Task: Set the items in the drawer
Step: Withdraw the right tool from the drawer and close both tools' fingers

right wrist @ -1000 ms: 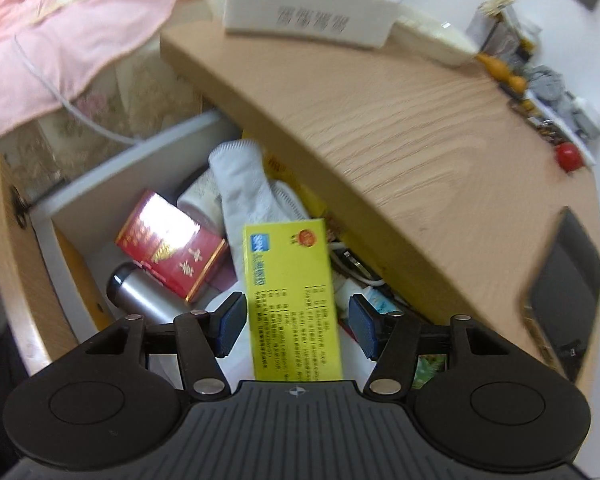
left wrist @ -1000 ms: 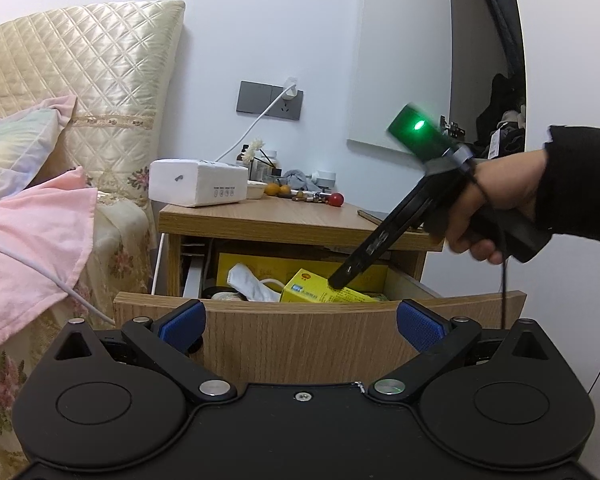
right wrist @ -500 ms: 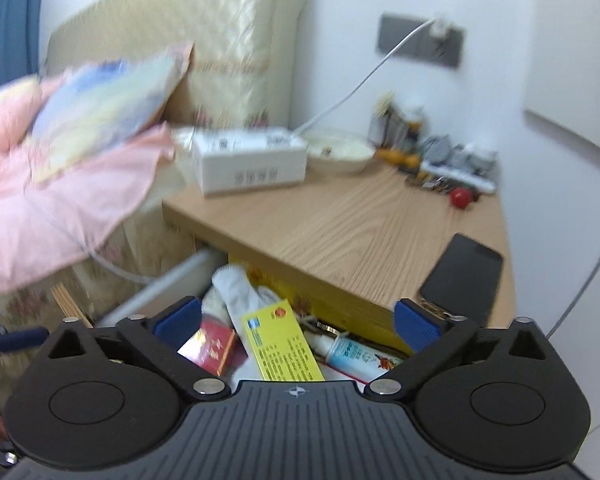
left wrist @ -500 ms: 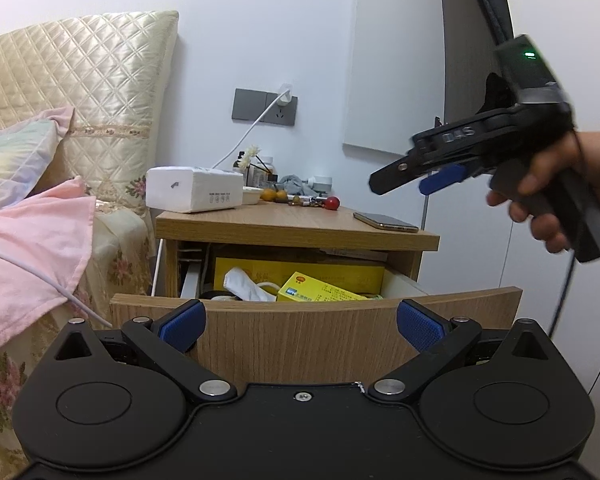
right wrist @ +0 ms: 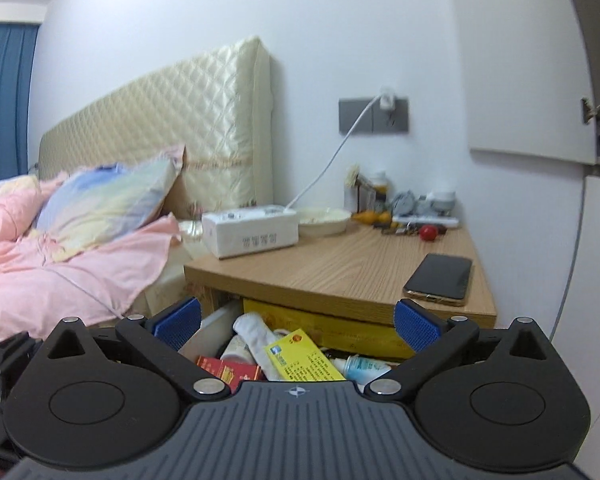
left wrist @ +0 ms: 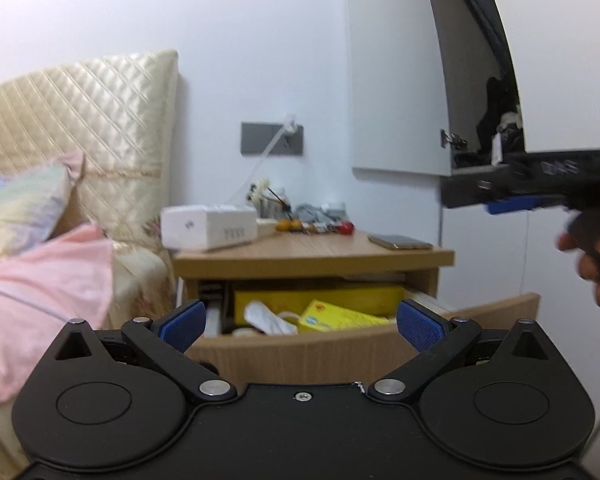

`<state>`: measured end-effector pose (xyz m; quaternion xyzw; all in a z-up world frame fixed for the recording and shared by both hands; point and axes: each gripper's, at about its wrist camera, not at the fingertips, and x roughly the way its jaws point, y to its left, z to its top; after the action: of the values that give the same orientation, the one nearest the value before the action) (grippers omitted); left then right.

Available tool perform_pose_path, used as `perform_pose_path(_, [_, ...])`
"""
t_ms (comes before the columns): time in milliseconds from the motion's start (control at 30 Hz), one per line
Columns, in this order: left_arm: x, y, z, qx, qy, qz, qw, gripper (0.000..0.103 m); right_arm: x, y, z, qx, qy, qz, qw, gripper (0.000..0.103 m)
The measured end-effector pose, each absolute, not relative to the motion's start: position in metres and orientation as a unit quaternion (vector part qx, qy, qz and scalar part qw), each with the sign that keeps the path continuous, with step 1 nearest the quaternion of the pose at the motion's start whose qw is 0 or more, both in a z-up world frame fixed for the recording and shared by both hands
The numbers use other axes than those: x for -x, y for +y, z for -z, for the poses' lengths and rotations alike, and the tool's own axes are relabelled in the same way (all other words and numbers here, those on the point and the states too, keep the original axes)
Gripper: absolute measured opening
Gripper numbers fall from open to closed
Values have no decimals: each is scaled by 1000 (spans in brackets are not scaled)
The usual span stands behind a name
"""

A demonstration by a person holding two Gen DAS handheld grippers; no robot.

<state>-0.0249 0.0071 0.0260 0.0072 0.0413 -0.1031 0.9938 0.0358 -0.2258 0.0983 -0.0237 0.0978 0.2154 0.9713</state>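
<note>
The nightstand drawer (left wrist: 320, 354) stands pulled out and full. A yellow medicine box (right wrist: 300, 360) lies flat on top of its contents, beside a white rolled cloth (right wrist: 256, 336) and a red carton (right wrist: 228, 370); the yellow medicine box (left wrist: 340, 316) also shows in the left wrist view. My right gripper (right wrist: 298, 324) hovers open and empty above the drawer's near side. Seen from the left wrist, the right gripper (left wrist: 460, 194) is level, high to the right of the nightstand, in a person's hand (left wrist: 596, 268). My left gripper (left wrist: 300, 322) is open and empty in front of the drawer face.
On the nightstand top (right wrist: 340, 264) sit a white box (right wrist: 250, 234), a bowl (right wrist: 324, 220), a phone (right wrist: 440, 278), a red ball (right wrist: 428, 232) and small clutter at the back. The bed with pink bedding (right wrist: 68, 276) lies to the left. A wardrobe door (left wrist: 396, 80) hangs at right.
The right gripper let go of the yellow box in the drawer, lifted up and back to the right, and opened wide. The left gripper tilted upward slightly.
</note>
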Motion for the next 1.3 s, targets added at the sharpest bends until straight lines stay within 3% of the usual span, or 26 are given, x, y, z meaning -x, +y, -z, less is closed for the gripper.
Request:
perform_pose_path(500, [23, 8, -37, -12, 19, 75, 997, 101, 22, -252, -55, -36, -14, -166, 985, 103])
perform_pose_path(1300, [63, 15, 7, 40, 28, 16, 999, 99, 57, -265, 10, -57, -53, -132, 988, 103])
